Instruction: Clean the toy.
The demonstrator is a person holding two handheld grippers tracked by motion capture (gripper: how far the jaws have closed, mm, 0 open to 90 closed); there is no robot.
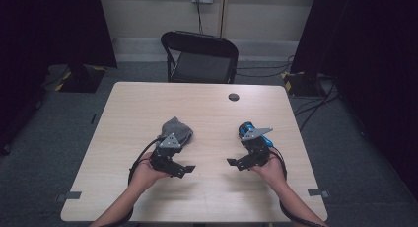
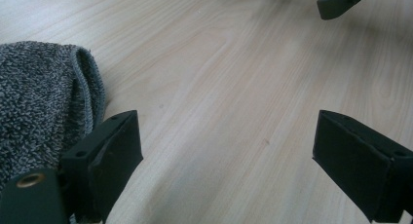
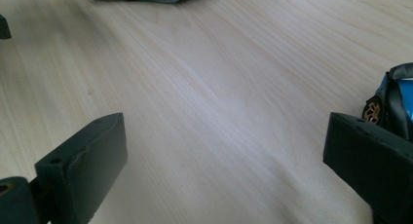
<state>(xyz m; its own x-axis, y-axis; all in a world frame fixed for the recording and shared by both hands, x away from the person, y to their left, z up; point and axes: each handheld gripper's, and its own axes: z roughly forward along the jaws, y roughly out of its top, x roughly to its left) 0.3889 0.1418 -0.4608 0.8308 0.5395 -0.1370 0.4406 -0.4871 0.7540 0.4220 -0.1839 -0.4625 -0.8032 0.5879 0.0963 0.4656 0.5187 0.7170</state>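
Observation:
A grey knitted cloth [image 1: 176, 129] lies bunched on the wooden table [image 1: 207, 106], left of centre. A blue toy car [image 1: 246, 129] with gold wheels sits right of centre. My left gripper [image 1: 184, 169] is held just in front of the cloth and my right gripper [image 1: 236, 163] just in front of the car, jaws turned inward toward each other. In the left gripper view the left gripper [image 2: 229, 141] stands open over bare wood, the cloth [image 2: 44, 102] beside its left jaw. In the right gripper view the right gripper [image 3: 225, 141] is open and holds nothing, the car [image 3: 397, 100] behind its right jaw.
A small dark round disc [image 1: 233, 96] lies near the table's far edge. A black folding chair [image 1: 199, 59] stands behind the table. Cables run across the grey floor at the right. Bare wood stretches between the two grippers.

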